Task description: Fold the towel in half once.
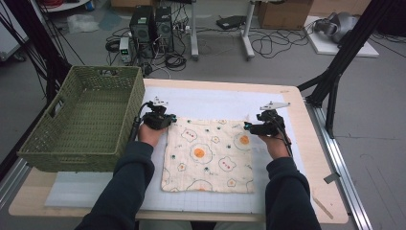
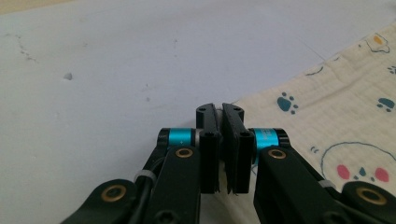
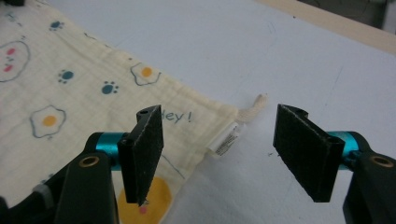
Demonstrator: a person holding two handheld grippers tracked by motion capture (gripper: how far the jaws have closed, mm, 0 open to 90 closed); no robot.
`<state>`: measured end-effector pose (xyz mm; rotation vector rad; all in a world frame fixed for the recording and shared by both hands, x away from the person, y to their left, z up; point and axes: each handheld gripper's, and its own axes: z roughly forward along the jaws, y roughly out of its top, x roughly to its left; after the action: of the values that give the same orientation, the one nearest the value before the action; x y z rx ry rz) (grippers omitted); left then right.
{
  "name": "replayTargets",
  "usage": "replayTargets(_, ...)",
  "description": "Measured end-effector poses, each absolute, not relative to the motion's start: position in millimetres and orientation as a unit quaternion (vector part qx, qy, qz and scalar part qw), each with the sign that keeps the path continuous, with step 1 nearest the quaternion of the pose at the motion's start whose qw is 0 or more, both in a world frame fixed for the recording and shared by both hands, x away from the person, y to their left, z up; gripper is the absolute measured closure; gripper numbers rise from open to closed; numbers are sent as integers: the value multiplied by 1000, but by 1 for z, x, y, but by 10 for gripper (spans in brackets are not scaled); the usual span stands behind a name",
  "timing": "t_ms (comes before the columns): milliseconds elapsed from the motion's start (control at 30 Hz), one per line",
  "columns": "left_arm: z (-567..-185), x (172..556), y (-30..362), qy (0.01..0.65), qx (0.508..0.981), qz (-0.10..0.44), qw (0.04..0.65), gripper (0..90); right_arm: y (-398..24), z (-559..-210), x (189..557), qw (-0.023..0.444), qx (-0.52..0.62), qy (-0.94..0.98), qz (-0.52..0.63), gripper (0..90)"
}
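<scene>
Cream cloth [image 1: 208, 154] w/ egg print lies flat mid-bench on white mat [image 1: 220, 103]. Left gripper [image 2: 220, 122] clamped on its far-left corner; right gripper [image 3: 224, 154] jaws apart over far-right corner. Green basket [image 1: 86, 117] at left edge.

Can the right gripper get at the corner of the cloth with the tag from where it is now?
Probably yes. The right gripper is open, with the tagged corner of the cloth lying flat just ahead between its jaws, and nothing sits in the way.
</scene>
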<state>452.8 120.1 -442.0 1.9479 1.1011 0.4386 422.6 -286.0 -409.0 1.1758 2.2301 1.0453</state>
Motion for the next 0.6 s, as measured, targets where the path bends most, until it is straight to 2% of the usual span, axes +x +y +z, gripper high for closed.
replayTargets(200, -442, 452, 121, 440, 777, 174, 415, 850, -279, -413, 438, 190, 420, 810, 364, 389)
replayTargets(300, -442, 453, 120, 441, 775, 173, 418, 850, -273, -416, 444, 185, 421, 812, 360, 461)
replayTargets(467, -442, 453, 121, 442, 775, 171, 418, 850, -263, -426, 455, 183, 436, 814, 336, 445)
replayTargets(533, -442, 453, 122, 443, 773, 169, 420, 850, -258, -431, 457, 188, 436, 819, 321, 512)
replayTargets(600, -442, 452, 123, 444, 772, 168, 422, 851, -255, -435, 458, 191, 435, 825, 307, 540)
